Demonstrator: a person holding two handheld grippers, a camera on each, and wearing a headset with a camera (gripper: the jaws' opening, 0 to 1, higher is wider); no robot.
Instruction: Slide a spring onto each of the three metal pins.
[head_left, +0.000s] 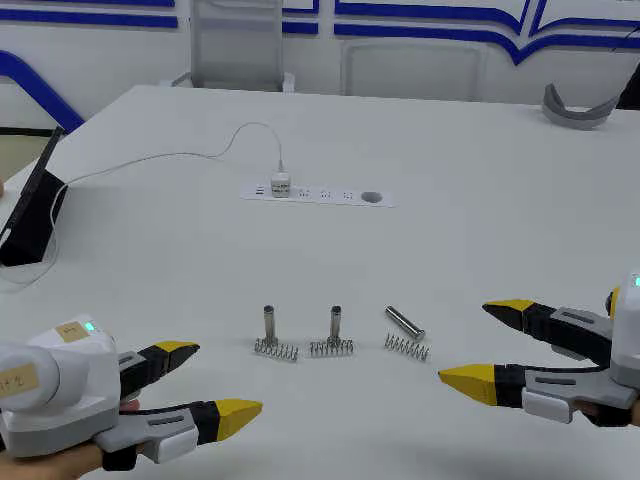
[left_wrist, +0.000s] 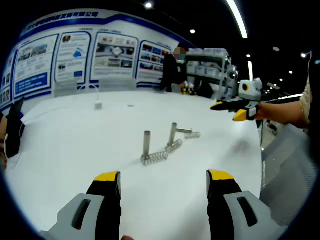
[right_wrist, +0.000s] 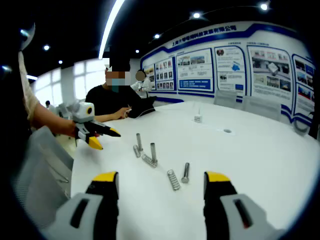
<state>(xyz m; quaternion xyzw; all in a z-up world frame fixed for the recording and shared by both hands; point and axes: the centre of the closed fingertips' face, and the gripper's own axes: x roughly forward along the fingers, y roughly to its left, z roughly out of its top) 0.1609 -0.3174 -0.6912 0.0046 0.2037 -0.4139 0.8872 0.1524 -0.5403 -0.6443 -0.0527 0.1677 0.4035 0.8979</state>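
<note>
I can read nothing surely: print on the wall posters (right_wrist: 200, 62) is too small, the sticker (head_left: 15, 378) on my left tongs (head_left: 222, 377) too blurred

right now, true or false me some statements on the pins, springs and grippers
1. The left short metal pin and the middle short metal pin stand upright. True.
2. The right metal pin stands upright too. False: it lies on its side.
3. A small coiled wire spring sits on the left pin. False: the left spring, middle spring and right spring all lie on the white table.
4. The left gripper is shut on a spring. False: its jaws are open and empty.
5. The right gripper is open. True.
</note>
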